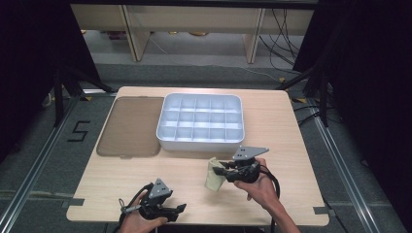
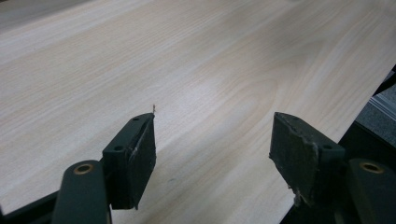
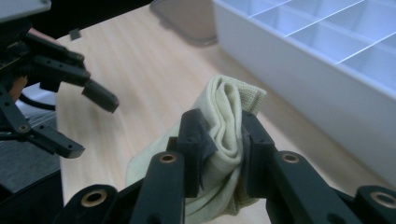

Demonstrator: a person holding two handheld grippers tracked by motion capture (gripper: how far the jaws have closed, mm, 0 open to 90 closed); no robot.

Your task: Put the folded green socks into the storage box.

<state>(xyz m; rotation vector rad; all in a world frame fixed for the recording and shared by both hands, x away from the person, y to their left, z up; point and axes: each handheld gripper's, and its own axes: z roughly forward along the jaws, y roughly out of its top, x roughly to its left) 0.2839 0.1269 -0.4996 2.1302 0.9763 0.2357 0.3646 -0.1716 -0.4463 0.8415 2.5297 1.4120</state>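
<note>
High view: right gripper [image 1: 221, 171] pinched pale cloth [image 1: 213, 175] just near of white divided tray [image 1: 200, 121]. Left gripper view: left gripper [image 2: 212, 151] jaws wide apart, empty, over table [image 2: 187, 70]. Right gripper view: jaws clamped on folded cloth.

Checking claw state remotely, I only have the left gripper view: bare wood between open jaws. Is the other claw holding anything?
Observer: Yes. The right claw is shut on a folded pale yellow cloth, its jaws pinching the fold from both sides.
Operator: Where is that on the table?
Observer: In the high view it is at the near right, just in front of the white divided tray.
Operator: Anything in the tray?
Observer: Its compartments look empty. A brown translucent lid lies flat to the tray's left.
Operator: And my claw?
Observer: The left claw is near the table's front edge, open, with nothing between its jaws.
</note>
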